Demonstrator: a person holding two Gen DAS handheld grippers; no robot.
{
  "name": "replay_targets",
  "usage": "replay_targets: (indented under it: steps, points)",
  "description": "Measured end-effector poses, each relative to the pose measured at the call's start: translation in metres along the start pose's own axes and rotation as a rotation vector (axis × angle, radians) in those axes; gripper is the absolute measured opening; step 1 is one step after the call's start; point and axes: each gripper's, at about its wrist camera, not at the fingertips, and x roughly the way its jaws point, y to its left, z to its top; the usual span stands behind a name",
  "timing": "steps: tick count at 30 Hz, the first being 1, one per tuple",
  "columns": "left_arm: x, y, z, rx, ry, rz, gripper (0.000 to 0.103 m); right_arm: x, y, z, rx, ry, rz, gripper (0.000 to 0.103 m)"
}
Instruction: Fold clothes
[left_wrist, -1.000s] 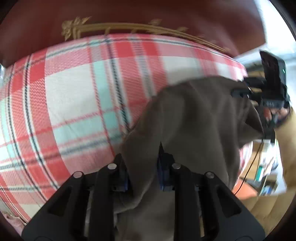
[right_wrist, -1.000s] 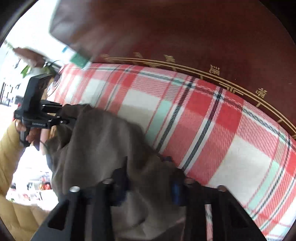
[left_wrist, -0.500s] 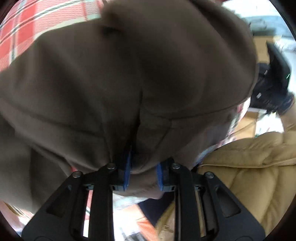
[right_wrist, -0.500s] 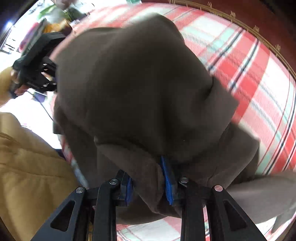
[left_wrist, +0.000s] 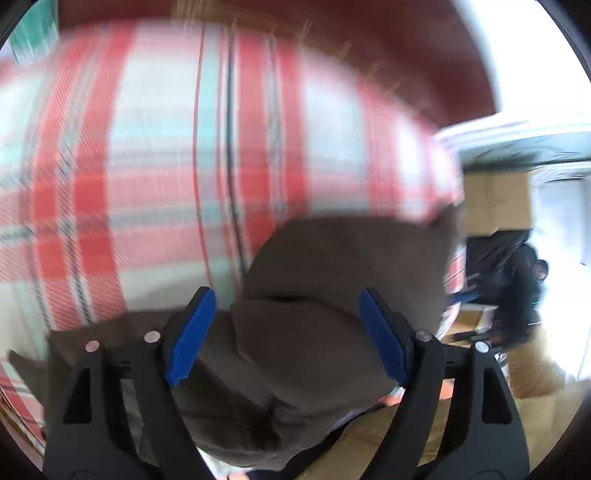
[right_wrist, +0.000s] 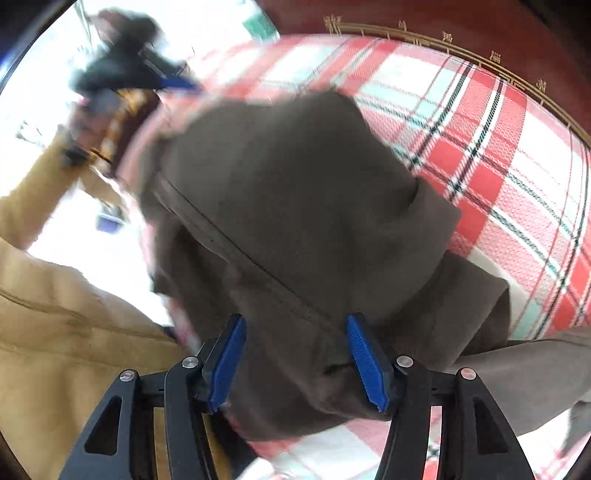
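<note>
The brown garment (right_wrist: 295, 221) lies bunched in a folded heap on the red, white and teal plaid cover (right_wrist: 498, 155), near the cover's edge closest to the person. The left gripper (left_wrist: 288, 332) hovers low over the heap with its 2 blue-padded fingers (left_wrist: 190, 336) spread wide; cloth shows in the gap between them, but neither pad is pressed against it. The left wrist view is heavily blurred, so whether the pads touch the fabric cannot be told. The right gripper (right_wrist: 295, 362) is tilted down over the same heap, its 2 fingers (right_wrist: 365, 362) also parted, straddling a fold with a long seam running diagonally toward them; the pads flank the cloth without clamping it. In the right wrist view the left gripper (right_wrist: 125, 70) appears as a blurred dark shape raised at the upper left, held by a hand (right_wrist: 85, 118) in a tan sleeve (right_wrist: 29, 192). A dark red headboard (right_wrist: 480, 26) with gold trim borders the far side of the cover.
</note>
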Motion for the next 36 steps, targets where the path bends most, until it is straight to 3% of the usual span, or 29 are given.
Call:
replay_targets:
  steps: [2,4,6,9,12,15,17,18,19,20,22,27,28,29,30,32,33,34,35,36]
  points:
    - [0.022,0.001,0.0,-0.003,0.057,-0.036,0.082,-0.03,-0.015,0.006,0.047,-0.105,0.05,0.059]
    - [0.023,0.003,0.001,-0.013,0.059,-0.055,0.083,-0.051,-0.036,0.017,0.108,-0.202,0.087,0.082]
    - [0.023,0.005,-0.001,-0.022,0.056,-0.066,0.083,-0.055,-0.066,0.033,0.178,-0.263,0.13,0.088]
    - [0.022,0.002,-0.01,-0.011,0.052,-0.051,0.078,-0.017,-0.097,0.063,0.234,-0.171,0.117,0.088]
    - [0.03,-0.005,-0.021,0.005,0.053,-0.02,0.069,0.03,-0.113,0.08,0.272,-0.049,0.184,0.088]
    - [0.03,-0.012,-0.032,0.007,0.056,-0.021,0.058,0.045,-0.117,0.079,0.328,-0.042,0.218,0.09]
    - [0.033,-0.016,-0.037,0.006,0.052,-0.033,0.049,0.042,-0.107,0.074,0.307,-0.052,0.215,0.082]
    - [0.036,-0.018,-0.037,0.003,0.048,-0.039,0.044,0.042,-0.099,0.072,0.278,-0.046,0.212,0.063]
    - [0.036,-0.019,-0.038,-0.007,0.041,-0.047,0.042,0.039,-0.093,0.071,0.25,-0.043,0.201,0.037]
    - [0.035,-0.02,-0.039,-0.022,0.033,-0.061,0.038,0.035,-0.087,0.07,0.224,-0.043,0.183,0.029]
    - [0.028,-0.021,-0.04,-0.051,0.01,-0.094,0.034,0.023,-0.075,0.07,0.171,-0.054,0.146,0.02]
    - [-0.015,-0.037,-0.042,-0.021,-0.117,-0.185,0.032,-0.057,-0.049,0.063,0.098,-0.324,0.243,0.014]
    - [-0.029,-0.041,-0.042,-0.008,-0.165,-0.238,0.032,-0.074,-0.045,0.062,0.085,-0.382,0.266,0.002]
    - [-0.043,-0.044,-0.043,0.005,-0.214,-0.291,0.031,-0.091,-0.04,0.06,0.071,-0.439,0.289,0.003]
    - [-0.057,-0.048,-0.043,0.018,-0.263,-0.343,0.024,-0.108,-0.035,0.059,0.057,-0.497,0.312,0.003]
    - [-0.082,-0.057,-0.04,0.077,-0.357,-0.398,0.024,-0.137,-0.026,0.058,0.025,-0.59,0.332,0.004]
    - [-0.084,-0.063,-0.038,0.109,-0.377,-0.347,0.024,-0.134,-0.028,0.06,0.03,-0.581,0.323,0.011]
    - [-0.081,-0.065,-0.033,0.122,-0.37,-0.292,0.024,-0.12,-0.033,0.064,0.054,-0.549,0.323,0.033]
    - [-0.071,-0.062,-0.028,0.118,-0.346,-0.237,0.024,-0.106,-0.038,0.068,0.078,-0.518,0.323,0.049]
    - [-0.062,-0.059,-0.022,0.115,-0.322,-0.183,0.03,-0.092,-0.043,0.072,0.102,-0.486,0.323,0.071]
